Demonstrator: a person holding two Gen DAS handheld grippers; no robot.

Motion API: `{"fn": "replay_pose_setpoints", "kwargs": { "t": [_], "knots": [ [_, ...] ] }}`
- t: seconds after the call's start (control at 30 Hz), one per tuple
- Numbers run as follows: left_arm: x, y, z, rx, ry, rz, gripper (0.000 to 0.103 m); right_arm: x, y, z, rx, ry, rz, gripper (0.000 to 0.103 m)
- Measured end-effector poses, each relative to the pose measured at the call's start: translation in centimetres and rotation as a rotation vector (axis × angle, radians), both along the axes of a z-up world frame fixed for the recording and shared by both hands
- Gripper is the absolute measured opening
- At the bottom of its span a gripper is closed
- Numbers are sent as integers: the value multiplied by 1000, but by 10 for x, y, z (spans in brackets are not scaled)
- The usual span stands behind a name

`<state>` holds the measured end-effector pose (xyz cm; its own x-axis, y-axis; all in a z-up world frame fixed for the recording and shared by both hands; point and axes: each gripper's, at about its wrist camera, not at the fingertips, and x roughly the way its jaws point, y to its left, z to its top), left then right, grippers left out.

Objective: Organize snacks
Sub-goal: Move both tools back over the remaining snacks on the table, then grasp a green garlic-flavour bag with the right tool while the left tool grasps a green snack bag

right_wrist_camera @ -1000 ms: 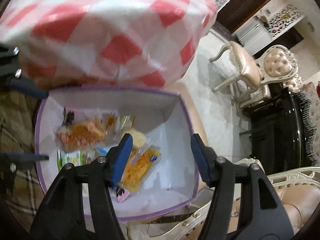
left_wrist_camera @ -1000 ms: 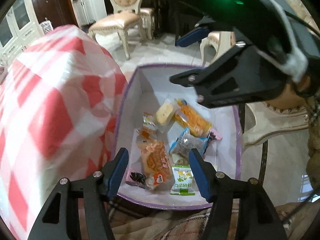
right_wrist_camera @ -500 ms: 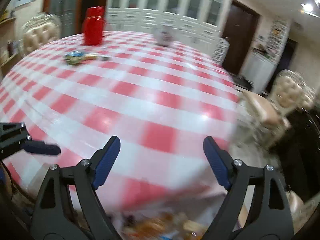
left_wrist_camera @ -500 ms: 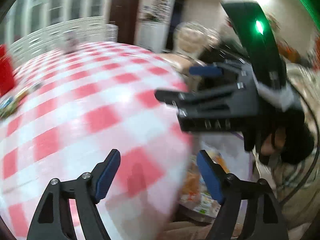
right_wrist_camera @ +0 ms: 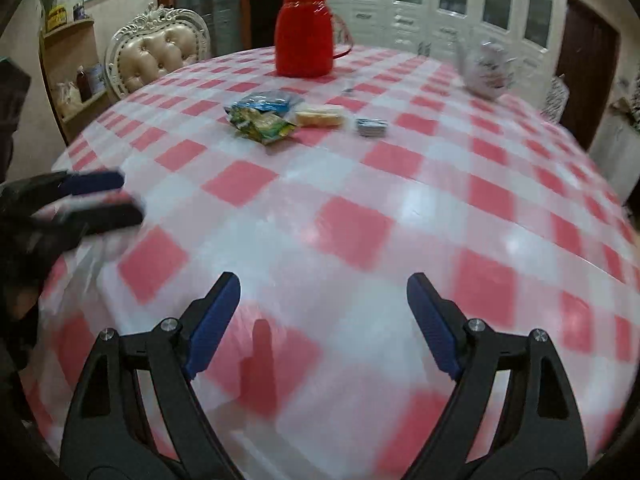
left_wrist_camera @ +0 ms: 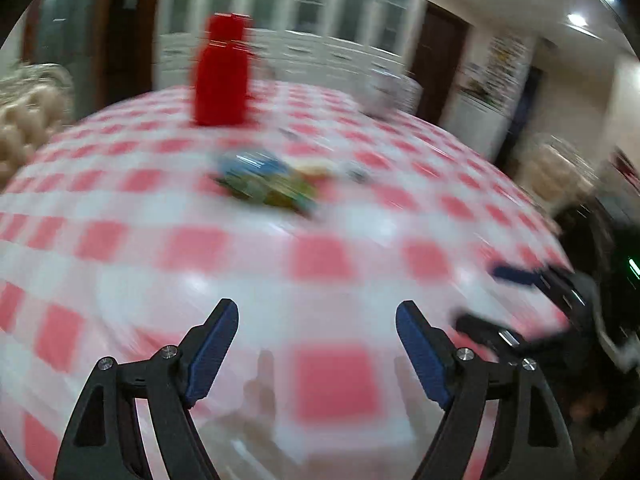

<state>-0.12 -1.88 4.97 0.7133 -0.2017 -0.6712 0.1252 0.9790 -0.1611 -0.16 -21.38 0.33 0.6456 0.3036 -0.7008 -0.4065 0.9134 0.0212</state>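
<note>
Several snack packets lie together far across the red-and-white checked table (right_wrist_camera: pixel 400 208): a green-yellow packet (right_wrist_camera: pixel 262 124), a blue packet (right_wrist_camera: pixel 262 103), a pale yellow cake (right_wrist_camera: pixel 320 116) and a small blue-grey packet (right_wrist_camera: pixel 372 126). In the left wrist view they show as one blurred pile (left_wrist_camera: pixel 268 184). My left gripper (left_wrist_camera: pixel 317 306) hangs open and empty over the near part of the cloth. My right gripper (right_wrist_camera: pixel 323 278) is open and empty too, well short of the snacks. Each gripper shows in the other's view: the left gripper (right_wrist_camera: pixel 92 200) at the left edge, the right gripper (left_wrist_camera: pixel 492 300) at the right edge.
A red thermos jug (right_wrist_camera: pixel 304 32) stands beyond the snacks, and a white teapot (right_wrist_camera: pixel 486 68) sits at the far right. A padded chair (right_wrist_camera: pixel 156 56) and a wooden shelf (right_wrist_camera: pixel 68 80) are behind the table on the left. White cabinets line the back wall.
Both grippers have swung up from the purple-rimmed box of snacks beside the table to face across the tabletop. Their jaws stand wider than a second ago.
</note>
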Motion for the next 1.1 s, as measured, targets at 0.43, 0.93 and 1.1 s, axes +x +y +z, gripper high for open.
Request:
{"fn": "replay_pose_setpoints", "kwargs": {
  "t": [0.43, 0.93, 1.1],
  "knots": [
    [118, 90, -20, -253, 30, 196, 82, 138, 75, -8, -44, 86, 156, 87],
    [110, 80, -26, -234, 54, 136, 82, 150, 117, -7, -94, 62, 290, 35],
    [124, 52, -23, -162, 48, 82, 82, 106, 75, 2, -38, 44, 178, 35]
  ]
}}
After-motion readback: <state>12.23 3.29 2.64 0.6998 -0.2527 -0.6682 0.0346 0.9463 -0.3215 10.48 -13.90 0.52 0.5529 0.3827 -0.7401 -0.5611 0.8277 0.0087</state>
